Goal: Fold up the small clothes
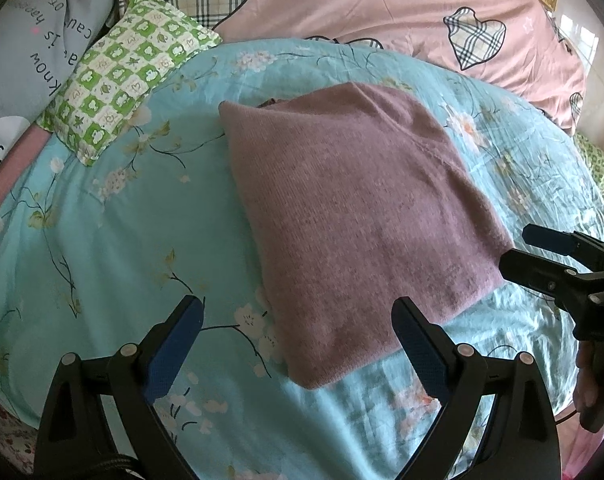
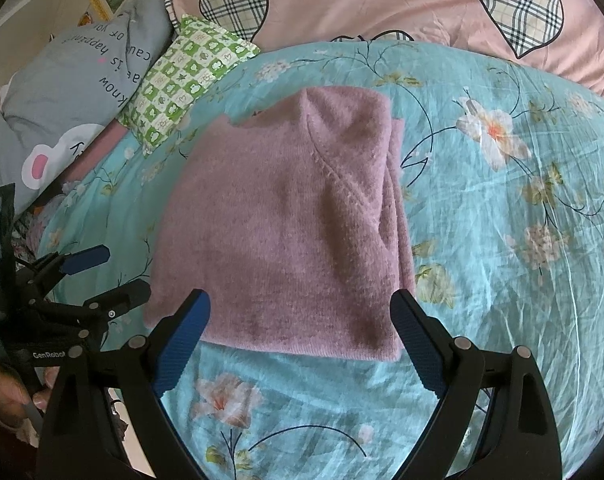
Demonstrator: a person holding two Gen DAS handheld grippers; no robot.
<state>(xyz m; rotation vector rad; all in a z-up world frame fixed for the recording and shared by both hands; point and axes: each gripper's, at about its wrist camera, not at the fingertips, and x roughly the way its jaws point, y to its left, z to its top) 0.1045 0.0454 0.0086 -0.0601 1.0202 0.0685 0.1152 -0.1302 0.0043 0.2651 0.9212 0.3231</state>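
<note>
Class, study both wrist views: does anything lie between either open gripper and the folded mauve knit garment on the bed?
Nothing visible does. The left gripper and right gripper are both open, with only the bare floral blue sheet before the mauve garment. The green checked pillow lies off to the side.

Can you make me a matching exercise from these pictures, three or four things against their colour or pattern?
Things:
1. folded sweater
2. small pillow
3. bed sheet
4. big pillow

Descriptions:
A. grey with printed words
B. plain mauve knit
C. green and white checks
D. turquoise with flowers

Pairs: 1-B, 2-C, 3-D, 4-A
</note>
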